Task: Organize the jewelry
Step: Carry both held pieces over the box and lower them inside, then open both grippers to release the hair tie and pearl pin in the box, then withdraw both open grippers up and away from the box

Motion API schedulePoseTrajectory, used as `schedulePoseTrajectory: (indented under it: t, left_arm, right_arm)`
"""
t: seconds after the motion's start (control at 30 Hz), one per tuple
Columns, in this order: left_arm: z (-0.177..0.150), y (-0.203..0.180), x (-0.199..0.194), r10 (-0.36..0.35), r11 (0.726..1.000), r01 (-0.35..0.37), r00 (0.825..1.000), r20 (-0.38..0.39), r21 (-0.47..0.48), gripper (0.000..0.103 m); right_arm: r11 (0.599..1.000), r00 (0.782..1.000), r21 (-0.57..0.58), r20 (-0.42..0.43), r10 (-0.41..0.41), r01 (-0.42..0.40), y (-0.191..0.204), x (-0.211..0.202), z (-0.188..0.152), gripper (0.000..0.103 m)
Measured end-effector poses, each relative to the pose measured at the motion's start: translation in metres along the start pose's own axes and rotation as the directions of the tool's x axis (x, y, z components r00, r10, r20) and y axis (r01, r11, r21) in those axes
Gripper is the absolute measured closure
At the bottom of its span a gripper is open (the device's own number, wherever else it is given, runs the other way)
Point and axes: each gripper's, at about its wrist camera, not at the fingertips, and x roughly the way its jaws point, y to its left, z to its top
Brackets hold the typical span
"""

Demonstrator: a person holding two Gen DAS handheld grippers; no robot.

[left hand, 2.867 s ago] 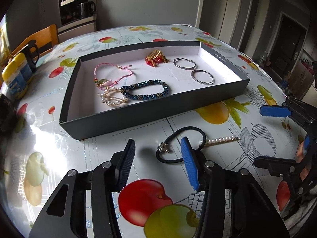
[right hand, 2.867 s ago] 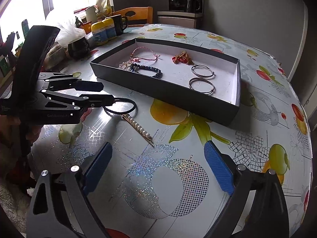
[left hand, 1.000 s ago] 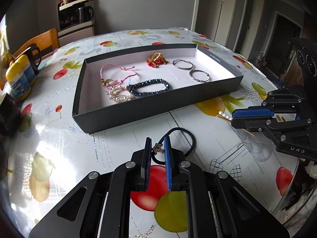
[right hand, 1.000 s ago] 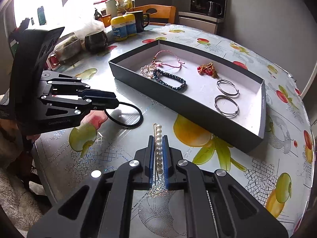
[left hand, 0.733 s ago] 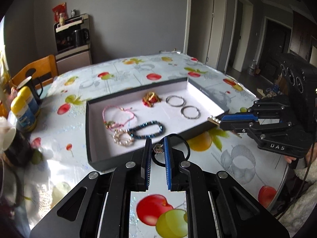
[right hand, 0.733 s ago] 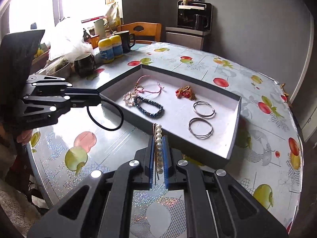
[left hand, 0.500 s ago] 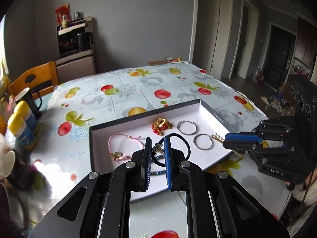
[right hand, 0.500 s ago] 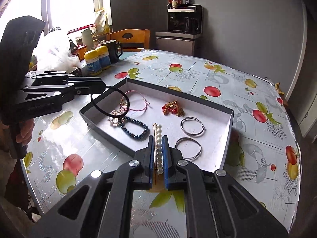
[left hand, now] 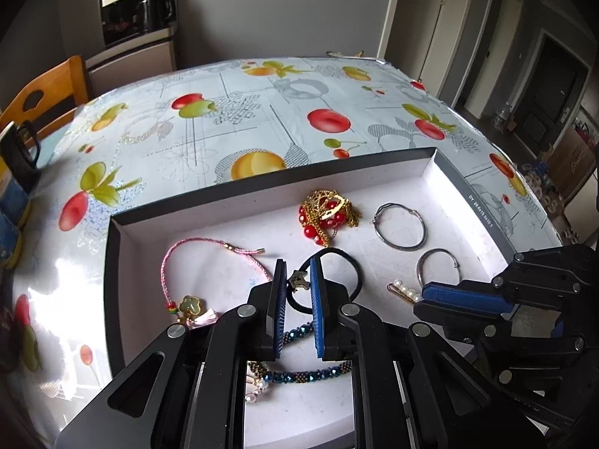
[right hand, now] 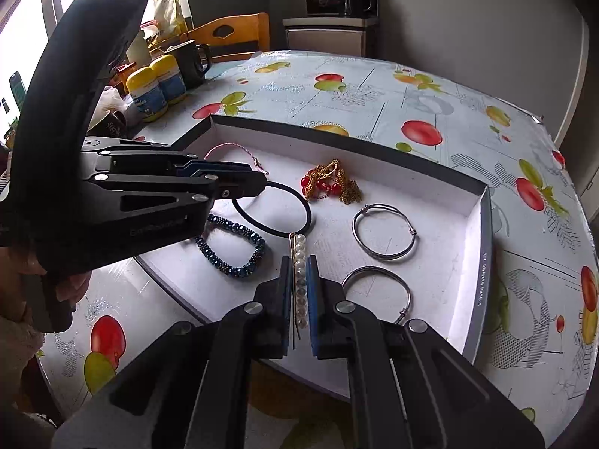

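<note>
Both over the tray [left hand: 445, 172] middle: left gripper [left hand: 297, 284] clamped on black hair tie [left hand: 352, 267] (charm end), right gripper [right hand: 298, 277] pinching pearl hairpin [right hand: 300, 262] near the two silver hoops [right hand: 385, 234].

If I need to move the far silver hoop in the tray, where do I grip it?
Take the far silver hoop on its right arc, beside the small clasp, coming straight down with one finger inside the ring and one outside. It lies flat on the tray floor, and that side looks clear of the gold and red necklace.
</note>
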Motion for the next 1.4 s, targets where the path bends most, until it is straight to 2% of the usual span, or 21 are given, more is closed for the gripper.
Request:
schedulePoseTrajectory:
  t: [0.23, 0.37, 0.63, 0.7, 0.77, 0.97, 1.1, 1.17, 1.23, 1.27, 1.33, 1.4]
  left_arm:
    - [-0.001, -0.003, 0.010, 0.037, 0.999, -0.036, 0.999, -0.021, 0.032, 0.090]
    - [-0.002, -0.002, 0.015, 0.055, 0.998, -0.054, 0.998, -0.027, 0.028, 0.090]
    - [-0.003, -0.001, 0.016, 0.048, 0.999, -0.047, 0.999, -0.023, 0.019, 0.090]
    - [-0.003, -0.002, 0.016, 0.048, 0.999, -0.048, 0.999, -0.021, 0.017, 0.086]
    - [-0.003, -0.003, 0.013, 0.051, 0.999, -0.051, 0.999, -0.010, 0.013, 0.073]
    - [-0.005, -0.002, -0.004, 0.030, 1.000, -0.030, 0.999, 0.040, -0.008, 0.066]
    - [-0.007, -0.003, -0.030, 0.026, 1.000, -0.026, 0.995, 0.097, -0.004, 0.046]
    - [-0.009, -0.004, -0.046, 0.024, 1.000, -0.024, 0.992, 0.122, 0.002, 0.039]
    - [-0.015, -0.005, -0.063, 0.016, 1.000, -0.017, 0.989, 0.145, 0.005, 0.028]
    - [-0.018, -0.005, -0.071, 0.012, 1.000, -0.013, 0.988, 0.153, 0.006, 0.025]
    - [-0.027, -0.007, -0.086, 0.011, 1.000, -0.013, 0.986, 0.164, 0.012, 0.018]
    - [-0.039, -0.009, -0.099, 0.013, 1.000, -0.016, 0.985, 0.172, 0.017, 0.012]
  right_arm:
    - [1.000, 0.998, -0.003, -0.065, -0.003, 0.003, 0.001, 0.014, 0.001, 0.095]
    - [1.000, 0.998, 0.010, -0.061, 0.004, -0.003, 0.000, 0.016, -0.001, 0.095]
    - [1.000, 0.998, 0.024, -0.058, 0.002, -0.001, -0.004, 0.015, -0.003, 0.095]
    - [1.000, 0.998, 0.028, -0.055, 0.006, -0.004, -0.004, 0.014, -0.004, 0.095]
    - [0.999, 0.999, 0.031, -0.053, 0.010, -0.008, -0.005, 0.014, -0.004, 0.095]
    - [0.999, 1.000, 0.032, -0.031, 0.007, -0.006, -0.006, 0.006, -0.005, 0.093]
    - [0.999, 1.000, 0.030, 0.004, 0.011, -0.011, -0.007, -0.011, -0.008, 0.079]
    - [0.999, 1.000, 0.033, 0.021, 0.005, -0.005, -0.008, -0.023, -0.011, 0.066]
    - [0.999, 0.999, 0.030, 0.036, -0.013, 0.012, -0.008, -0.035, -0.015, 0.047]
    - [0.999, 0.999, 0.030, 0.044, -0.018, 0.017, -0.008, -0.042, -0.017, 0.041]
    - [0.999, 0.999, 0.040, 0.050, -0.014, 0.012, -0.007, -0.054, -0.023, 0.022]
    - [0.999, 0.998, 0.051, 0.056, -0.018, 0.015, -0.007, -0.062, -0.028, 0.014]
